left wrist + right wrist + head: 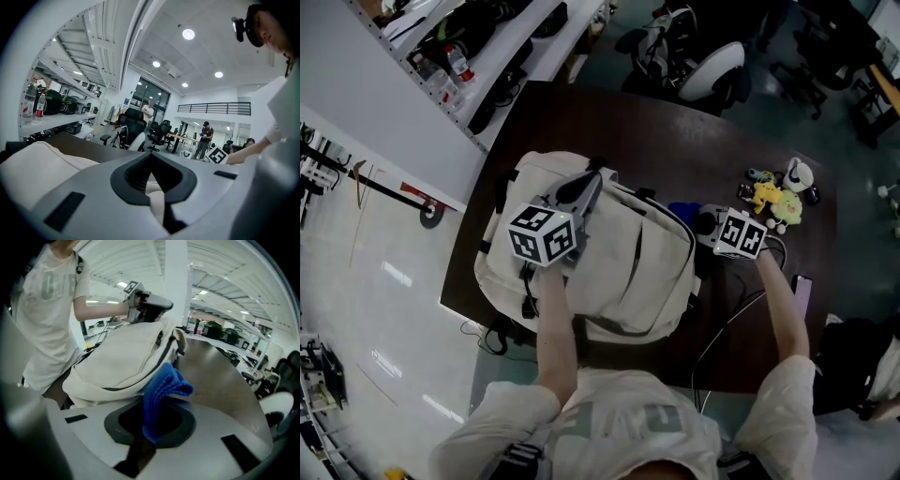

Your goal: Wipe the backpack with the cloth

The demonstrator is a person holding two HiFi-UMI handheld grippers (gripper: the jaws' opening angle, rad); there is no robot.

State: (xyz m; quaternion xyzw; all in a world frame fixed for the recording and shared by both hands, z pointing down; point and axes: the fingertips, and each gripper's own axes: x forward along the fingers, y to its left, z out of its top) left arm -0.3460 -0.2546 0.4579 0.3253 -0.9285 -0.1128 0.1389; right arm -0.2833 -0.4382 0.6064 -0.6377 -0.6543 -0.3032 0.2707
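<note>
Fingers of the left gripper [592,183] rest atop the cream backpack [628,272] overhead, its own view shows them pinching a fold, and the right gripper [149,427] in its view clamps the blue cloth [165,386] beside it, where dragging might tug that loose.

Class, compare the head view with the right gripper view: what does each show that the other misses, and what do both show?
Only the head view shows the yellow toy near the table's far right corner. Only the right gripper view shows the right gripper shut on the blue cloth, pinched between its jaws. Both show the white backpack, the left gripper resting on top of it, and some of the cloth.
</note>
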